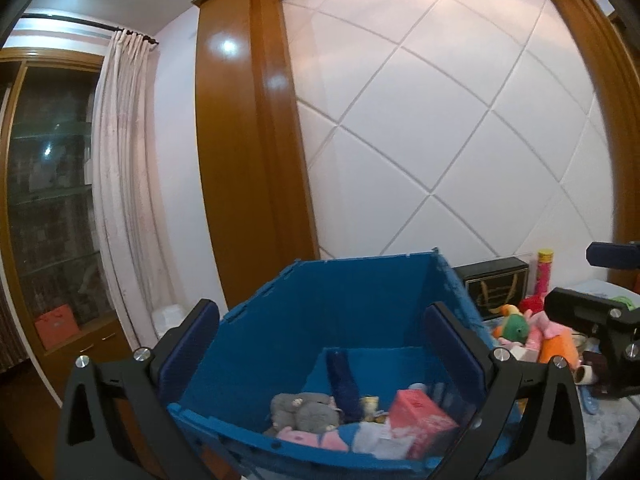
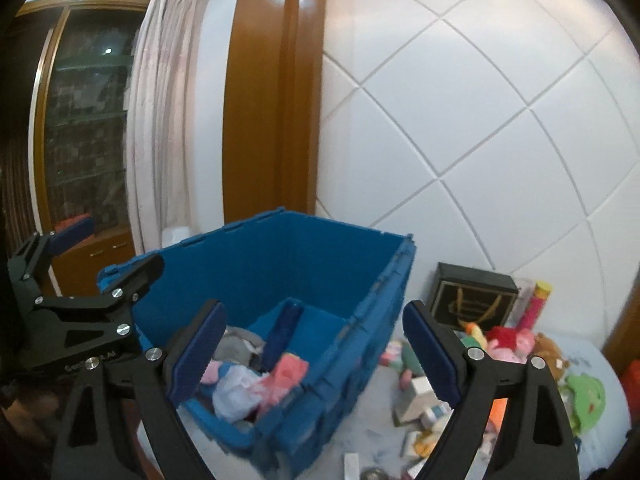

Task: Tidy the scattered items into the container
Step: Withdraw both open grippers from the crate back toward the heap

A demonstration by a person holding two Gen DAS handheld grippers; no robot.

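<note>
A blue plastic crate [image 1: 352, 304] stands open-topped in front of me. In it lie a grey plush [image 1: 304, 412], a pink box [image 1: 420, 420] and a dark blue item [image 1: 344, 380]. My left gripper [image 1: 326, 344] hovers open over the crate's near side with nothing between its fingers. In the right wrist view the crate [image 2: 300, 264] sits left of centre, and my right gripper [image 2: 316, 352] is open and empty above its right wall. Scattered plush toys [image 2: 512, 340], a green plush [image 2: 584, 396] and small boxes [image 2: 420, 396] lie on the pale surface right of the crate.
A black gift box [image 2: 472, 296] and a pink tube [image 2: 536, 304] stand against the white padded wall [image 2: 480, 120]. A wooden frame [image 2: 276, 100], a curtain [image 2: 160, 100] and a glass cabinet [image 1: 52, 200] are to the left. The other gripper [image 2: 104, 254] shows open at the left.
</note>
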